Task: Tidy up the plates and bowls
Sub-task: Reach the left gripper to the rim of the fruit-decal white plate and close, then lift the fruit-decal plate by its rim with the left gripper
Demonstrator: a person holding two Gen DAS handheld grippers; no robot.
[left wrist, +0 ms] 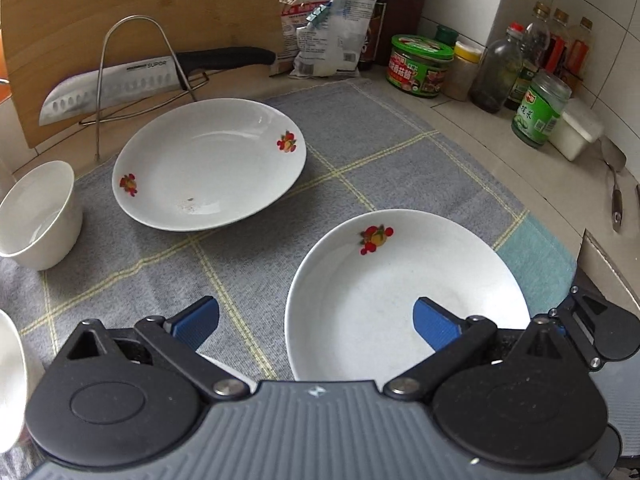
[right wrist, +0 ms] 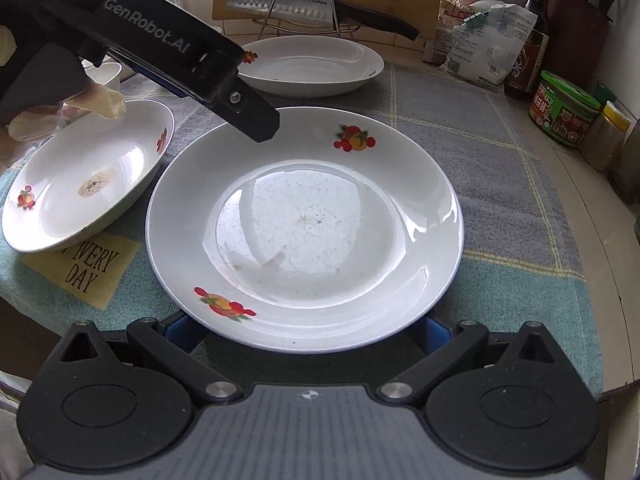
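Three white plates with fruit prints lie on a grey checked cloth (left wrist: 360,152). In the right wrist view the middle plate (right wrist: 304,224) fills the centre. My right gripper (right wrist: 308,332) is open at its near rim, and the rim hides both blue pads. A smaller plate (right wrist: 88,176) sits tilted at the left, and the far plate (right wrist: 312,64) lies by the knife rack. My left gripper (left wrist: 316,326) is open, its right pad (left wrist: 436,328) over the near plate (left wrist: 404,280). The far plate (left wrist: 210,162) and a white bowl (left wrist: 38,216) lie ahead.
A knife on a wire rack (left wrist: 116,84) leans against a wooden board (left wrist: 140,4) at the back. Jars and bottles (left wrist: 520,72) and food bags (left wrist: 332,28) line the right and back walls. A gloved hand (right wrist: 96,100) holds the left gripper. The counter edge runs along the right.
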